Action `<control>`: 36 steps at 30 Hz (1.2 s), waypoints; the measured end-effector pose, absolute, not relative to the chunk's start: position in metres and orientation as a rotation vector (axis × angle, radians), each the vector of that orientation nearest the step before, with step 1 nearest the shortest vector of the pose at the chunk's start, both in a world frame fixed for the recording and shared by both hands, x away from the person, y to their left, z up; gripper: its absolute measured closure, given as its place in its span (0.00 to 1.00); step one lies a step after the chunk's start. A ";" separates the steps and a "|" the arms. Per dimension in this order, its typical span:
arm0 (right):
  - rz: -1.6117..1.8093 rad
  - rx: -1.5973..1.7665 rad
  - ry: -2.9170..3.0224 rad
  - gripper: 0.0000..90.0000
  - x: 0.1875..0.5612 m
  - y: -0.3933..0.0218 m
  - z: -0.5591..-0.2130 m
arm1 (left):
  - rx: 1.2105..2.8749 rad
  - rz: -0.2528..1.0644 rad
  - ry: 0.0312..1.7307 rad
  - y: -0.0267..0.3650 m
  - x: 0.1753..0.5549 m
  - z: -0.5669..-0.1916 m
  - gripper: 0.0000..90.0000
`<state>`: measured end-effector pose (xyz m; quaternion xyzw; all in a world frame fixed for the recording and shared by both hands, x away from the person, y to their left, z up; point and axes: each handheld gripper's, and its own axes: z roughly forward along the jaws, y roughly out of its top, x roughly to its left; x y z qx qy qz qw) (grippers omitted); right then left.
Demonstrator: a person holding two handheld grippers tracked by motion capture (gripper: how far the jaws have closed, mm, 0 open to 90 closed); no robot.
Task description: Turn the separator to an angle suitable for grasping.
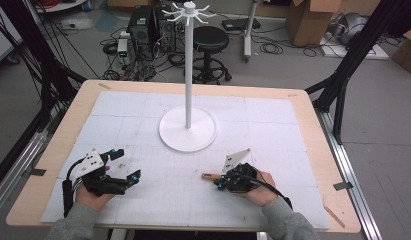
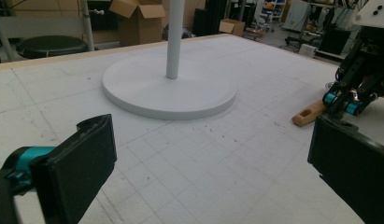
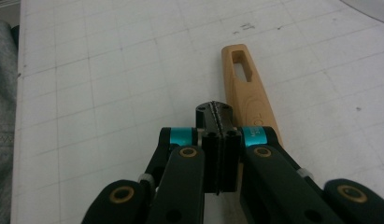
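A white stand (image 1: 188, 131) with a round base, a tall pole and hook arms at the top rises at the middle of the white gridded mat. In the left gripper view its base (image 2: 166, 93) lies straight ahead. A light wooden handle (image 1: 209, 176) with a slot at its end lies flat on the mat at the front right. My right gripper (image 1: 219, 182) rests low over it, jaws pressed together with nothing between them. The handle (image 3: 241, 74) runs alongside and under the right gripper (image 3: 217, 114). My left gripper (image 1: 127, 164) is open at the front left, with its jaws wide apart (image 2: 213, 158).
The wooden table (image 1: 58, 145) has a bare border around the mat. A black stool (image 1: 210, 40), computer cases (image 1: 143, 27) and cardboard boxes (image 1: 308, 20) stand on the floor beyond. Black frame struts (image 1: 343, 75) flank the table. A grey sleeve (image 3: 3, 93) edges the right gripper view.
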<state>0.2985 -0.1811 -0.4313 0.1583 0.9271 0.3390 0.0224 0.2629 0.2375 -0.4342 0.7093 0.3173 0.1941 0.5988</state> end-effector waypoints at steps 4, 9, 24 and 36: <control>1.054 0.507 2.861 1.00 0.302 -0.181 -0.432 | 1.652 0.450 0.732 0.237 0.263 -0.434 0.02; 1.042 0.536 2.833 1.00 0.307 -0.180 -0.432 | 1.654 0.453 0.734 0.237 0.262 -0.434 0.02; 1.185 0.614 2.768 1.00 0.317 -0.192 -0.420 | 1.658 0.452 0.733 0.238 0.261 -0.435 0.02; 1.194 0.502 2.791 0.68 0.317 -0.208 -0.400 | 1.652 0.453 0.731 0.239 0.260 -0.435 0.02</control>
